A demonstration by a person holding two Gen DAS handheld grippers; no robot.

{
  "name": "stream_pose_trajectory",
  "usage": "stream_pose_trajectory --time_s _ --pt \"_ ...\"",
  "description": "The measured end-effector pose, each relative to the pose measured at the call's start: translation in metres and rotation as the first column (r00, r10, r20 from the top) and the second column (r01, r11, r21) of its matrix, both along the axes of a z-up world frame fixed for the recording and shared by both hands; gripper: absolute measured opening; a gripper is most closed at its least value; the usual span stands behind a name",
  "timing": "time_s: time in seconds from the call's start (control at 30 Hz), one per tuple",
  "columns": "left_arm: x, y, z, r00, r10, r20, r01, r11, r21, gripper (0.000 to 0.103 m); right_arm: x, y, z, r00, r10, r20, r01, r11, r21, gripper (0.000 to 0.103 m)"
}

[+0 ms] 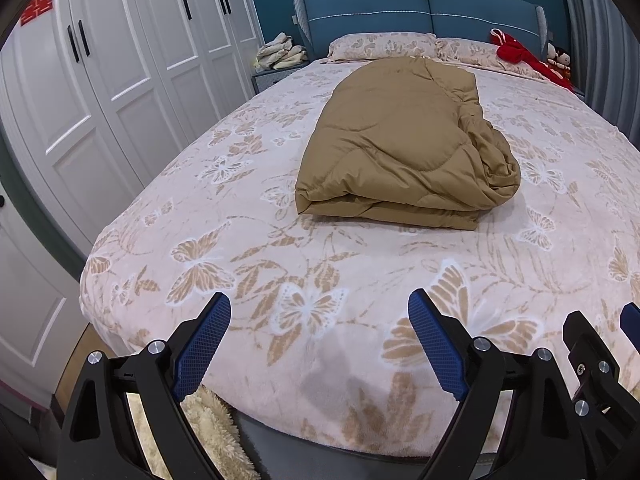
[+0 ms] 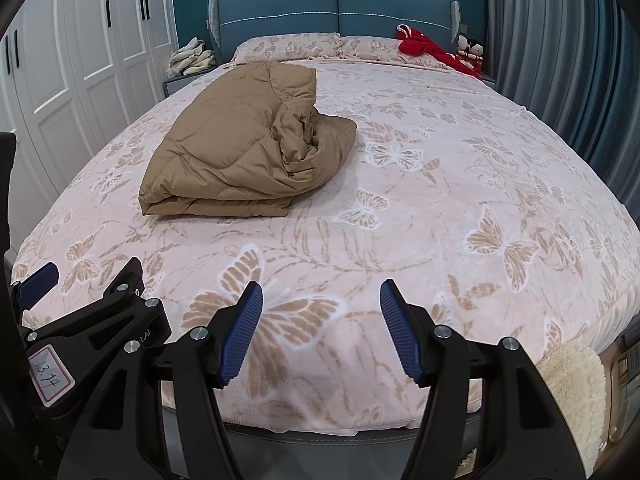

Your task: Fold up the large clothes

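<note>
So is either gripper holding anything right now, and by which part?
Nothing is held. The left gripper and right gripper are both open over the bed's foot, apart from the folded brown quilt.

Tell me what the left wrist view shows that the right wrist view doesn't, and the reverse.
Only the left wrist view: a door at its left edge, beyond the wardrobe.

Only the right wrist view: a handwritten label on the left gripper's body, and a tray-like object on the floor at right.

Both: the folded brown quilt on the butterfly bedspread, the red garment by the pillows, and the left gripper and right gripper, open and empty.
</note>
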State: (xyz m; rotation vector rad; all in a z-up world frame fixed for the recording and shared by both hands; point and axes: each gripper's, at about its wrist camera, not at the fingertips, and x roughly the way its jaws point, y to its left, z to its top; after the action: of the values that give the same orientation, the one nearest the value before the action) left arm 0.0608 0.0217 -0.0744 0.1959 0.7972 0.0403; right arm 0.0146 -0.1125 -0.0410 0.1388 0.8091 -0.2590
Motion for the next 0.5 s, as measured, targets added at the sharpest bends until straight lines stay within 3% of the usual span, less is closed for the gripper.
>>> stream_pose_trajectory --time_s 0.5 --pt "-0.0002 0.0012 -0.0004 1.0 0.004 0.002 -0.004 1.0 -0.006 0.084 0.0 0.001 0.0 1.0 -0.002 0.001 0.002 1.0 0.0 0.059"
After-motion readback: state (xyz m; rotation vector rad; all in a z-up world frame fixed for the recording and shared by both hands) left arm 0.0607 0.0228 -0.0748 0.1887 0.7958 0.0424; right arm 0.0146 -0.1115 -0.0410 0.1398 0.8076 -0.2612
